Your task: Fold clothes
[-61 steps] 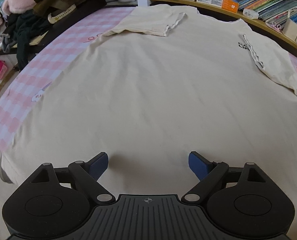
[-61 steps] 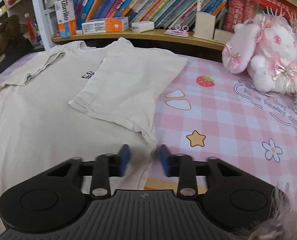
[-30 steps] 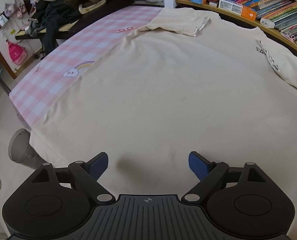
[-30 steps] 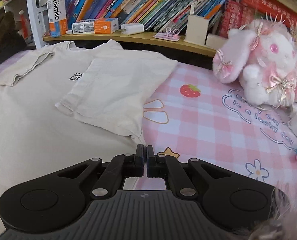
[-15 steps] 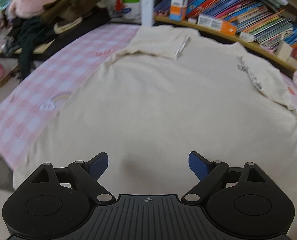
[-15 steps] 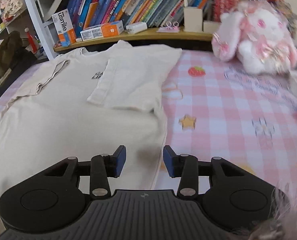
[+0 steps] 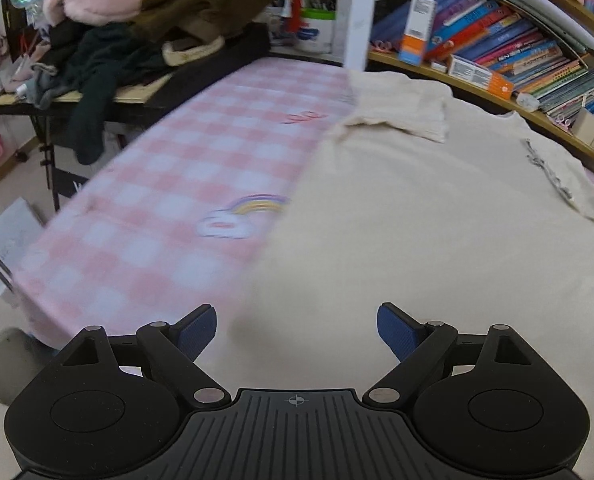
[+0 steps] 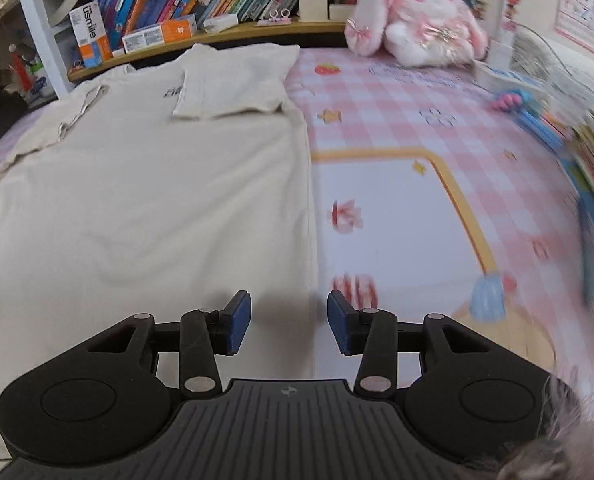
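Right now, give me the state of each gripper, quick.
Left gripper: open wide, holding nothing, above the cream T-shirt.
Right gripper: open after just opening, empty, over the T-shirt's side edge.

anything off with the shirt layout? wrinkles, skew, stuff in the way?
Nothing stands out. The cream T-shirt lies flat on the pink checked sheet with both sleeves folded inward, only faint ripples near the hem. The plush rabbit sits clear of it.
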A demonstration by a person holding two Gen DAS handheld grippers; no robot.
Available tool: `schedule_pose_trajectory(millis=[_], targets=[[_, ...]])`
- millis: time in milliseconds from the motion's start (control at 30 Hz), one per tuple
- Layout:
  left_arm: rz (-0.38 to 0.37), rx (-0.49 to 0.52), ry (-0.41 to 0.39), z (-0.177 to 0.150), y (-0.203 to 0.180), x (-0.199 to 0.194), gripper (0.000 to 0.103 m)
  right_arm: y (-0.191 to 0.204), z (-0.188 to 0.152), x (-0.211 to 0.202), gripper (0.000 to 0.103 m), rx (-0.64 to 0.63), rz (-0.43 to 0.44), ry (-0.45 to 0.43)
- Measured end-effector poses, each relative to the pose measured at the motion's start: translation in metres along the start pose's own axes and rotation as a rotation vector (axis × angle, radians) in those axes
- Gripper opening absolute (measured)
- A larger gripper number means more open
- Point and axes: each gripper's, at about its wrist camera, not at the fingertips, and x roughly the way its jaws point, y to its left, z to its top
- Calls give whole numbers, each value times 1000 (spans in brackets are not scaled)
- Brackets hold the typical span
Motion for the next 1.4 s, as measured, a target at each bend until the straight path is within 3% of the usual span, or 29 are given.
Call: schedule_pose_trajectory(millis=[133, 300, 367, 433, 500, 567, 633, 767, 900, 1100, 1133, 1200, 1267, 1333, 1400], targets=[[12, 18, -26, -7, 39, -6, 87, 8, -31, -18, 36, 38, -94, -21], [-77, 94, -2, -12, 52, -9, 70, 7, -56, -34, 33, 116, -135, -26], [-105, 91, 22, -15, 48, -5, 50, 8, -60, -37, 25, 117, -133, -27], [-130, 98, 35, -18, 44, -3, 45, 9, -63, -40, 14, 117, -131, -26], [-154, 125, 30, -21, 38, -4, 32, 8, -65, -43, 6, 112, -131, -22], [-157, 166, 31, -25, 32, -7, 9, 7, -68, -46, 3, 107, -139, -23], [-165, 174, 29, -27, 31, -10, 5, 6, -71, -51, 3, 109, -147, -34], [-216, 106, 7, -22, 41, -19, 5, 7, -75, -66, 3, 125, -126, -89], [-257, 117, -1, -16, 43, -23, 6, 3, -72, -78, 3, 150, -74, -138], [-268, 96, 37, -16, 50, -19, 11, -8, -75, -81, 4, 219, -20, -127], [-268, 91, 48, -16, 51, -18, 14, -10, -76, -82, 4, 226, -19, -123], [-263, 85, 71, -15, 54, -16, 32, -15, -79, -83, 5, 234, -21, -109], [-257, 86, 81, -15, 56, -15, 62, -20, -84, -84, 12, 241, -30, -102], [-263, 89, 79, -16, 57, -15, 64, -26, -89, -86, 21, 251, -37, -95], [-269, 97, 85, -18, 57, -14, 63, -29, -92, -85, 23, 257, -39, -85]])
